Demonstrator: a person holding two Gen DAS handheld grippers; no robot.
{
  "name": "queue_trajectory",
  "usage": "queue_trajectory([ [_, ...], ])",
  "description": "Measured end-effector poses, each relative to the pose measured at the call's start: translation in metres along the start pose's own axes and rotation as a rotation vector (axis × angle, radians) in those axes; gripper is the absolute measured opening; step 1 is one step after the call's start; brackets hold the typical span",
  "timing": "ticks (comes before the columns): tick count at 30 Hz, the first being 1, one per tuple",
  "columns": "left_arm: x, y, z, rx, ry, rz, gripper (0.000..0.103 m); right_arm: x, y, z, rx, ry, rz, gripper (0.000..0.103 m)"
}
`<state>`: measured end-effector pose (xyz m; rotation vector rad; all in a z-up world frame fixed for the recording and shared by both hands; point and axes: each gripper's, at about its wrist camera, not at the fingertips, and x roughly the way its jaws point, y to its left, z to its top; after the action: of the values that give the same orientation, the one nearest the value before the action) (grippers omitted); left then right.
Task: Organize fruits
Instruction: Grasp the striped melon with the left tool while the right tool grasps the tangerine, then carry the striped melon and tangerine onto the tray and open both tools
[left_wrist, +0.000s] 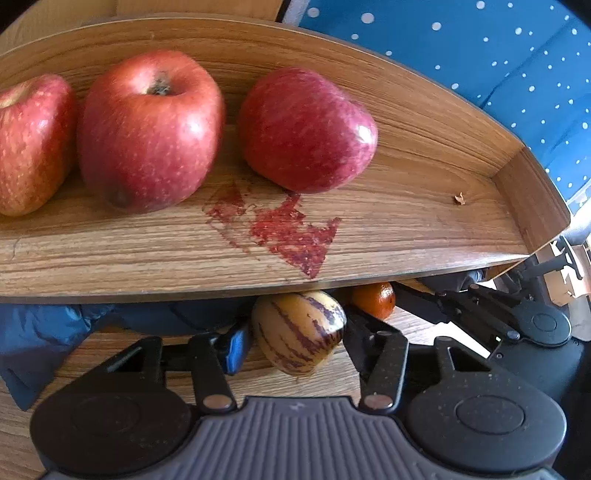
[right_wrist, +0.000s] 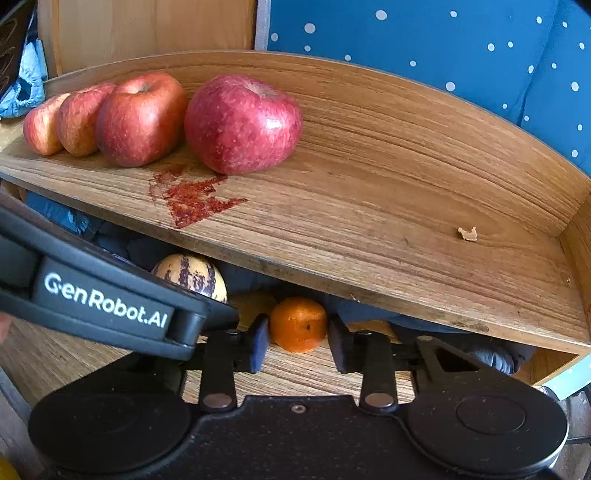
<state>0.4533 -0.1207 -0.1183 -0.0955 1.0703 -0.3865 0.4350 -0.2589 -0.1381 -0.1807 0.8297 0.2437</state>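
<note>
Four apples (right_wrist: 242, 123); one striped melon (left_wrist: 299, 332); one orange (right_wrist: 298, 324).

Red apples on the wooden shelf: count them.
4, in a row at the left of the curved wooden shelf: red apples at. More may sit past the left edge.

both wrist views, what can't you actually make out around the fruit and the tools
- Left wrist view: the striped fruit sits between the left tool fingers; real contact unclear. The tray edge hides its top.
- Right wrist view: the orange lies between the right tool pads; small gaps seem to show, grip uncertain.
- Right wrist view: the left tool's body covers part of the striped fruit.
- Leftmost apple: cut off by the frame edge in the left wrist view.
</note>
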Motion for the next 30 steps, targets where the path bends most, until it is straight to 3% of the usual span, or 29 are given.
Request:
queue_trajectory([
  [17, -0.041, 0.003, -0.029, 0.025, 0.005, -0.038, 0.057, -0.062, 0.011, -0.026, 0.096, -0.029, -0.028, 0.035],
  [30, -0.079, 0.019, -0.075, 0.019, 0.016, -0.047, 0.057, -0.113, 0.049, -0.059, 0.080, -0.042, -0.001, 0.035],
])
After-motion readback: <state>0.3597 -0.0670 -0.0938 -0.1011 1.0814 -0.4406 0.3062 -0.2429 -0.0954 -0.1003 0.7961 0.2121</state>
